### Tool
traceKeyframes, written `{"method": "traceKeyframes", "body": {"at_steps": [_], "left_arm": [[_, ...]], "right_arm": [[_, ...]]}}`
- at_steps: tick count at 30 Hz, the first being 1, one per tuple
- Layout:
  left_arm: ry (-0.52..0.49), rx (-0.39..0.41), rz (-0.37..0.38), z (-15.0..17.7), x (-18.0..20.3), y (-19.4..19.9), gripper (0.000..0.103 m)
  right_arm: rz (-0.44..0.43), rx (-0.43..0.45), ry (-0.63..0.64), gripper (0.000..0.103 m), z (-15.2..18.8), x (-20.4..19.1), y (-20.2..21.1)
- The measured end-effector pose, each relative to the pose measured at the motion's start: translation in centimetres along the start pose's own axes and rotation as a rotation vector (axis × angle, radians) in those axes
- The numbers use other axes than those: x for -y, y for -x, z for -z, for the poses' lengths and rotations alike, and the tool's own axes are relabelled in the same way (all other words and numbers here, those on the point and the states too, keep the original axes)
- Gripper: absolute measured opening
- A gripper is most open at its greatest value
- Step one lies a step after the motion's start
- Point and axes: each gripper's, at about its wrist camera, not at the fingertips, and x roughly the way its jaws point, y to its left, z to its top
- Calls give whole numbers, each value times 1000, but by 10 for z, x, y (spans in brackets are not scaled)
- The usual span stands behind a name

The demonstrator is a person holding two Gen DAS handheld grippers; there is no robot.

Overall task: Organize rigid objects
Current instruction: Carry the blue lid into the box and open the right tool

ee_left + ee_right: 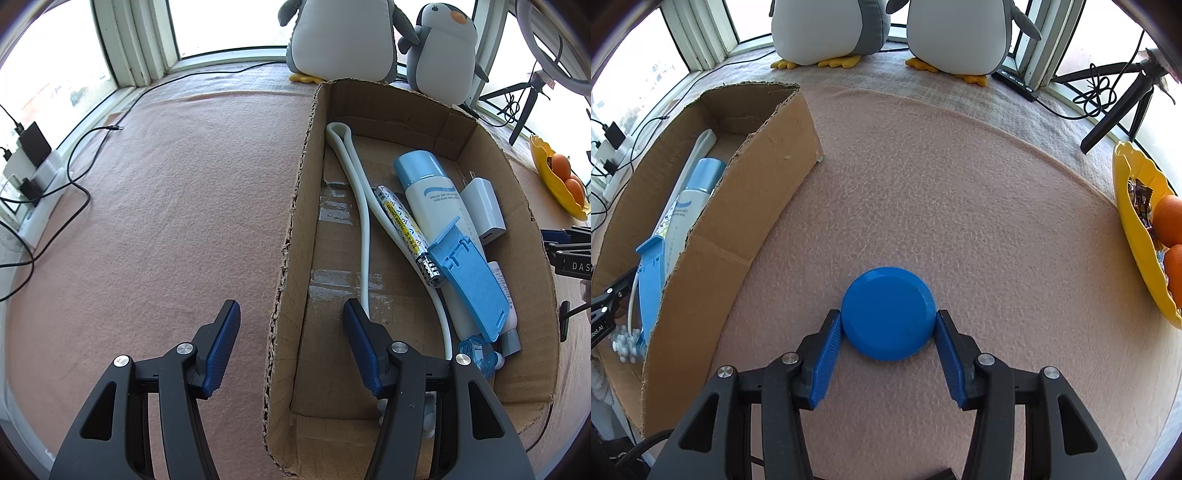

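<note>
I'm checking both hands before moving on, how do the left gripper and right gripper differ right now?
The left gripper is open and holds nothing; the right gripper is closed on the blue disc. The left straddles the cardboard box wall; the right sits over the pink cloth. Both have blue pads.

Home window nook: plush penguins (827,29), fruit bowl (1134,236)

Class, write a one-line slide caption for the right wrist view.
Right gripper closed on a blue disc on pink felt, cardboard box to its left.
</note>
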Motion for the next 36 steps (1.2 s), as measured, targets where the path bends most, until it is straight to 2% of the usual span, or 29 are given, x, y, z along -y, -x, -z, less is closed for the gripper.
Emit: {"method": "traceKeyframes", "body": {"at_steps": [9, 17, 23, 31, 36], "left_arm": [[1, 0, 1, 0, 0, 0, 58], [2, 1, 1, 0, 0, 0, 58], [3, 0, 3, 0, 0, 0, 58], [3, 0, 4, -1, 1, 1, 58], [3, 0, 6, -1, 1, 1, 58]], "right_arm": [[-8, 83, 0, 46, -2, -11, 34], [-56, 183, 55, 46, -12, -50, 74], [-112, 224, 115, 46, -19, -89, 88], [-143, 204, 190, 46, -23, -134, 76], [-146, 175, 197, 46, -23, -147, 61]]}}
